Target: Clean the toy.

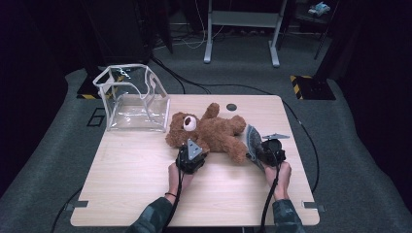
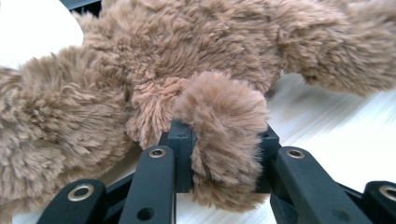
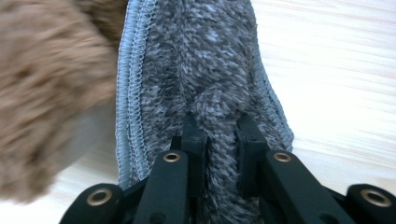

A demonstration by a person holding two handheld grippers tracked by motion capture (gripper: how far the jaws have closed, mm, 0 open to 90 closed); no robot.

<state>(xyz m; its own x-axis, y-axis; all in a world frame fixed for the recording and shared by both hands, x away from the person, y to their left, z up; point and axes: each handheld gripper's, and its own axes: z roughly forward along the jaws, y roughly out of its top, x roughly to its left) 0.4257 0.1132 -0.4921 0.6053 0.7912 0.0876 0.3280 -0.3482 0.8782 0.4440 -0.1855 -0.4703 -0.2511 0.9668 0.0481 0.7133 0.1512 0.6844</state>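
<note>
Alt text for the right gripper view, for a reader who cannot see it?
The right hand-held gripper is shut on a fold of fluffy grey cloth with stitched pale-blue edging, over a light wooden table; blurred brown plush teddy bear at left.

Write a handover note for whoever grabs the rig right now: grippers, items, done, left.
Left gripper: jaws shut on a paw of the teddy bear, seen close in the left gripper view.
Right gripper: jaws shut on a fold of the grey cloth, beside the bear's leg.
Bear lies on the table, head toward the clear bag, which stands open at the far left corner, apart from the bear.
Done: both grasps made.
Left: probably wiping the bear with the cloth, or bagging it; cannot tell which.
</note>
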